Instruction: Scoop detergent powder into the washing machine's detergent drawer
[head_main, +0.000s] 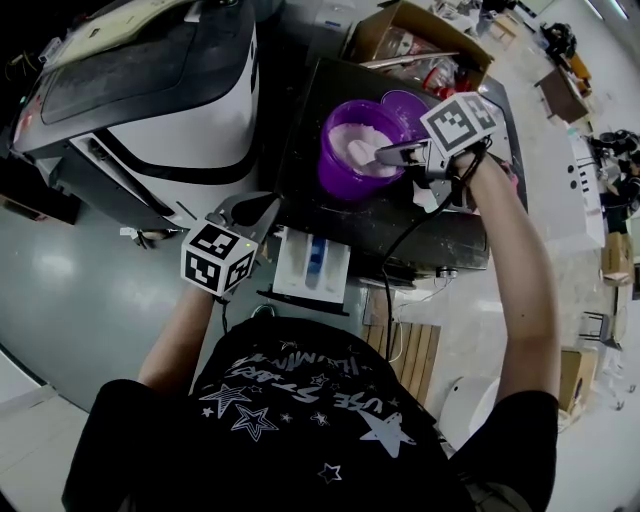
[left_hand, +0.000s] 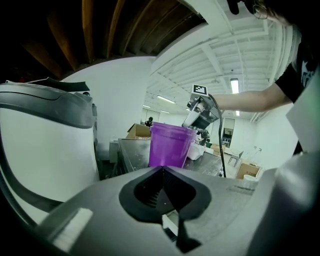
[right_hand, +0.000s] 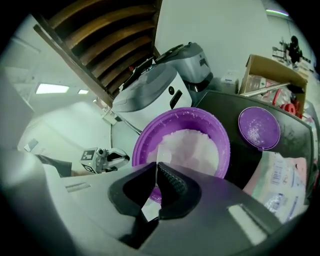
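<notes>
A purple tub of white detergent powder stands on the dark top of the washing machine. My right gripper hangs over the tub's right rim, shut on the thin handle of a pale scoop whose end lies over the powder. The white detergent drawer is pulled out below the tub, showing a blue insert. Left of the drawer and apart from it, my left gripper is shut with nothing in it. From the left gripper view, the tub and right gripper lie ahead.
The tub's purple lid lies beside it, with a detergent bag nearby. An open cardboard box stands behind the machine. A large white and grey appliance fills the left. A black cable drops from the right gripper.
</notes>
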